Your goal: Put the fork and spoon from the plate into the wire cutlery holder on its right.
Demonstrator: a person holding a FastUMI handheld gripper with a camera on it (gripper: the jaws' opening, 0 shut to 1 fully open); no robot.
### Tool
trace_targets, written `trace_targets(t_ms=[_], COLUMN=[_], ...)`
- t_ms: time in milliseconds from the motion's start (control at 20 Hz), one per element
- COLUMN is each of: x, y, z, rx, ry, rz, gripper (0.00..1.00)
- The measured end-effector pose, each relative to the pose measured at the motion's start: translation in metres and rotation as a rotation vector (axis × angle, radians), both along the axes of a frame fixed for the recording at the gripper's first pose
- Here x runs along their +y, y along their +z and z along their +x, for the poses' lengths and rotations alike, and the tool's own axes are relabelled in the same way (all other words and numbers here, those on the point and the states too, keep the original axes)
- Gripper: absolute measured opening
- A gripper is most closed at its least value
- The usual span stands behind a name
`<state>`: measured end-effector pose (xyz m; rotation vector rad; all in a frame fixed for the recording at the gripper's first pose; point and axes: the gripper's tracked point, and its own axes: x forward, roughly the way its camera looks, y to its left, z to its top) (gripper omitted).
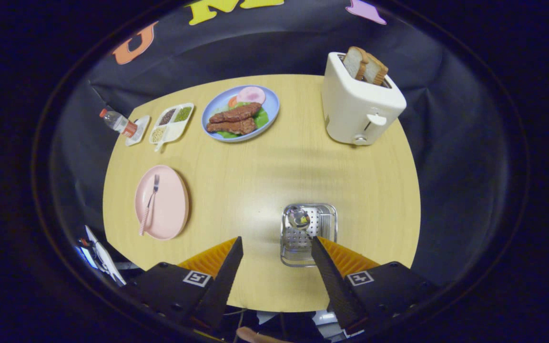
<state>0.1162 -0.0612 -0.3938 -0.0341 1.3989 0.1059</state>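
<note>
A pink plate [169, 209] lies on the wooden table [255, 166], left of and beyond my fingers. On it rests a fork [149, 204] with a pink handle, tines pointing away. The wire cutlery holder [309, 233] stands just ahead of my right finger, seen from above. A spoon [299, 218] stands inside it, bowl up. My gripper [277, 244] hovers above the table's near edge, open, with nothing between its fingers.
A white toaster [360, 102] with bread slices stands far right. A blue plate of food [240, 113] sits at the back, with a divided tray of grains [171, 123] and a small bottle [118, 123] to its left.
</note>
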Motion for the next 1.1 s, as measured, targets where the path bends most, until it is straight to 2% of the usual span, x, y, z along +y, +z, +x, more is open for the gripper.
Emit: trace_targets(t_ms=[200,600,1100], x=[0.029,0.106,0.238], y=[-0.001,-0.005,-0.049], z=[-0.002,-0.009,-0.046], rx=[-0.055,-0.149,-0.157], ry=[-0.022,-0.050,0.029], rz=[-0.003,0.047,0.109], gripper=[0.98,0.97,0.97])
